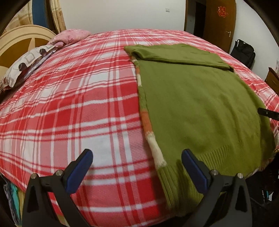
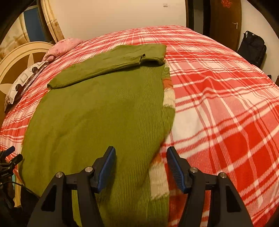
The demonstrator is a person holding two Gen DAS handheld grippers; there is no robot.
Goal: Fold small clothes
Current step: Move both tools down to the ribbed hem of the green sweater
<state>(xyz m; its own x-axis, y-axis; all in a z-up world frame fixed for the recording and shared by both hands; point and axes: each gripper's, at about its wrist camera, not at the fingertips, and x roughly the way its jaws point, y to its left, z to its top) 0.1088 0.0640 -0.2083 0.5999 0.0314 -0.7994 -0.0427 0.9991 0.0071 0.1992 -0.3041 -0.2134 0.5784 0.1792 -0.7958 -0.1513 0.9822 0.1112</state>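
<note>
Green knitted sweater (image 1: 200, 104) with an orange-and-cream striped side lies flat on the red-and-white plaid bed (image 1: 69, 113), its hem cut off by the near edge. Left tool (image 1: 136, 158) and right tool (image 2: 141, 153) hover open, empty.

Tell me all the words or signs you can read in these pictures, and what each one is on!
Red sign on the brown door: it looks like a paper-cut character, too blurred to read for sure.
Tiny pale lettering on the black clamp at the left edge of the right wrist view: too small to read.
Green sweater, checked blanket, pillows: no words.
</note>
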